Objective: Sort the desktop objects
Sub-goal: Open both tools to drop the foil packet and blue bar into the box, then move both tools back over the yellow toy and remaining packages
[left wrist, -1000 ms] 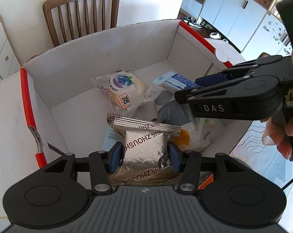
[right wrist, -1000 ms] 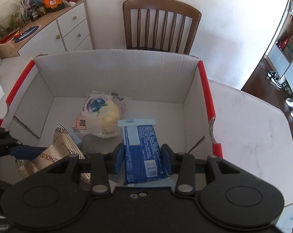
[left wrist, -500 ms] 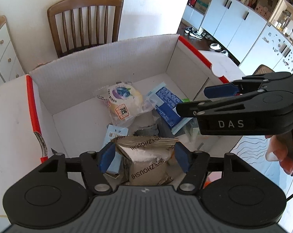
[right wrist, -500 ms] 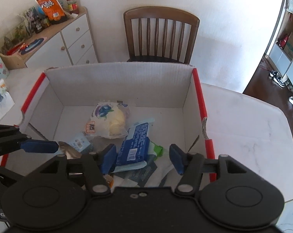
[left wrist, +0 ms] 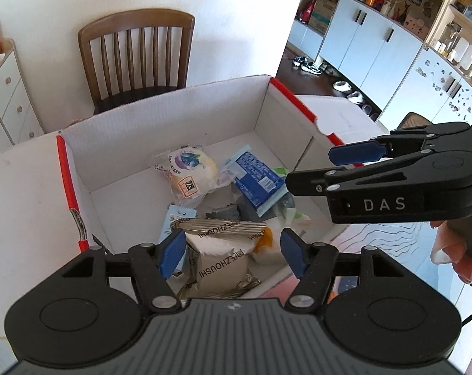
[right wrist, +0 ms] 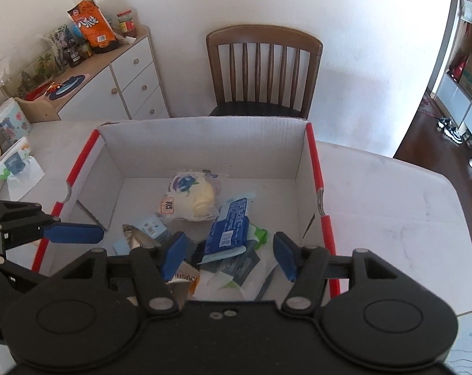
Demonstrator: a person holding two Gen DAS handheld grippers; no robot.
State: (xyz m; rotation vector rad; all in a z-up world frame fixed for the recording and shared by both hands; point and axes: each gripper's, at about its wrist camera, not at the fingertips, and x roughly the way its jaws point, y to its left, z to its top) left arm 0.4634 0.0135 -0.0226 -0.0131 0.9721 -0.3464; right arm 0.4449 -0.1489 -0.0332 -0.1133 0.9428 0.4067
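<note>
While both tools hang over the box, I note the following.

Left tongs: my left gripper [left wrist: 232, 251] stands open with nothing pressed between its blue pads; the jaws have just been opening, and the silver foil snack pouch [left wrist: 220, 250] lies loose below the gap, on the pile.

Right tongs: my right gripper [right wrist: 228, 254] is likewise spread and empty; its jaws have also just been opening, and the flat blue plastic-wrapped packet [right wrist: 229, 228] rests tilted on the heap under it.

Where the goods are: all inside the white corrugated cardboard box with red rims [right wrist: 204, 143], on the pale table [right wrist: 392, 206].

Foil pouch handling: I judge it light, puffy and slick. I would pinch it across the crimped top seam, not the air-filled belly.

Blue packet handling: thin, fairly flat, slippery film. A grip across its narrow width near one end should hold.

Round yellow bun in clear printed wrapper [left wrist: 190, 172]: soft, easily crushed. I would take the loose wrapper edge, gently.

Risk: film sliding out of the pads.
</note>
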